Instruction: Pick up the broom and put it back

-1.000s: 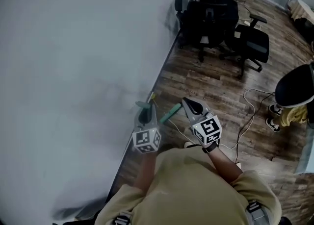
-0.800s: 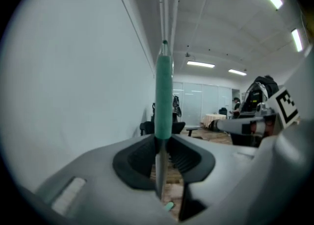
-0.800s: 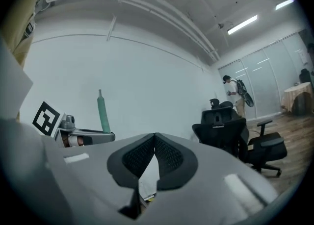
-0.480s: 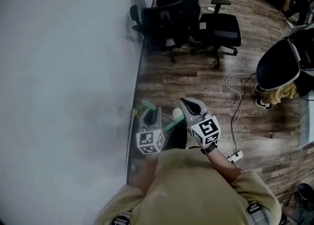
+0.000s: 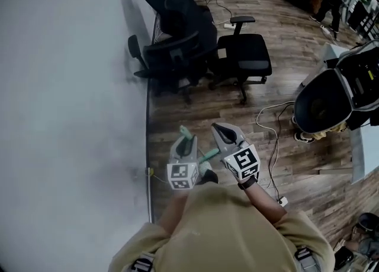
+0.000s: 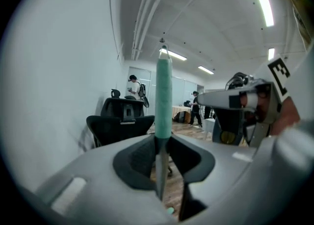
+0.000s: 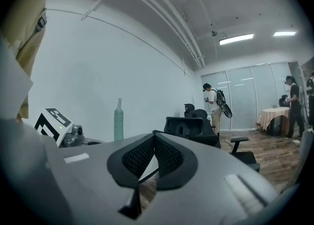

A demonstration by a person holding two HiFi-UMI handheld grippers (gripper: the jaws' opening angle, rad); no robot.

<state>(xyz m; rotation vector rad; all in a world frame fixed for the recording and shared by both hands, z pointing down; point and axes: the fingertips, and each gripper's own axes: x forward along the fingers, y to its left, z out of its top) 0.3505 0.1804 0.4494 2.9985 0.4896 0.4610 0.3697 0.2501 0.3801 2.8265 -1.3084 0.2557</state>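
Observation:
My left gripper (image 5: 186, 141) is shut on the broom handle (image 6: 163, 96), which stands upright between its pads: teal grip above, thin grey rod below. From the right gripper view the teal handle top (image 7: 118, 119) rises beside the left gripper's marker cube (image 7: 53, 123). My right gripper (image 5: 221, 130) is held level just right of the left one; its pads (image 7: 155, 139) meet at the tips with nothing seen between them. In the head view a short green part (image 5: 208, 154) shows between the two grippers; the broom's head is hidden.
A white wall (image 5: 65, 117) runs along the left. Two black office chairs (image 5: 177, 57) (image 5: 244, 51) stand ahead on the wooden floor (image 5: 195, 111). A white cable (image 5: 267, 128) and power strip (image 5: 282, 201) lie to the right, beside a large black-and-white object (image 5: 331, 96). People stand far off.
The view has swung along the wall, so the chairs now sit ahead at centre. Both grippers moved together; the left kept its hold on the handle.

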